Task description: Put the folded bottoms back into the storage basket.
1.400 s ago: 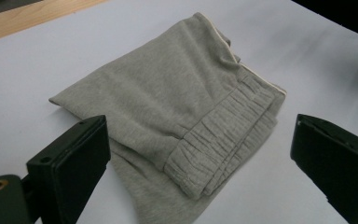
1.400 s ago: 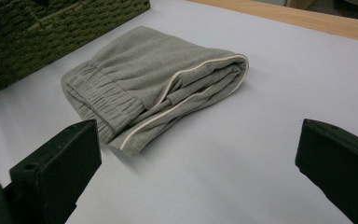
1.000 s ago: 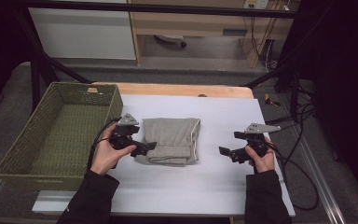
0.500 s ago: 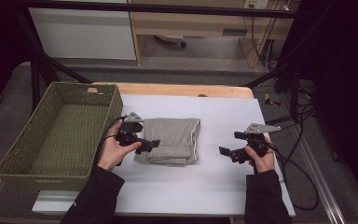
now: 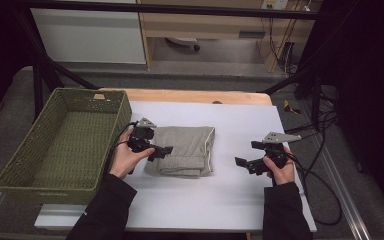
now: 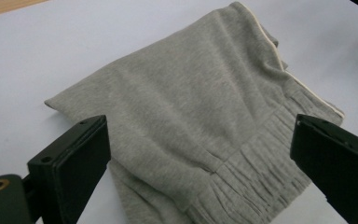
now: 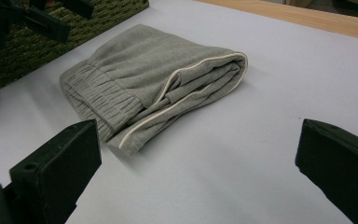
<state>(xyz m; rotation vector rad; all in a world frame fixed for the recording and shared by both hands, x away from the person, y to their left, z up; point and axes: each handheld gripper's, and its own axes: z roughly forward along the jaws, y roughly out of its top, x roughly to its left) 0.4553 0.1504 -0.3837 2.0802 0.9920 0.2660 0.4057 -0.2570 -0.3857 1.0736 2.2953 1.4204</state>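
Our white table [image 5: 215,200] stands on a grey floor [image 5: 205,75]. The folded grey knit garment [image 5: 184,150], soft and ribbed at its waistband, lies just ahead of our left gripper [image 5: 161,151], jaws spread; our right gripper [image 5: 243,164], also spread, hovers well apart. A woven green basket [image 5: 15,170] sits behind the left one.

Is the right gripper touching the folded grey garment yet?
Apart. The high view shows bare white table between the right gripper and the folded grey garment; the right gripper view shows its open jaws short of the cloth.

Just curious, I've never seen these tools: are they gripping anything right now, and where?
Nothing is held. The left hand-held gripper hangs open over the folded grey garment; the right hand-held gripper is open, apart from it.
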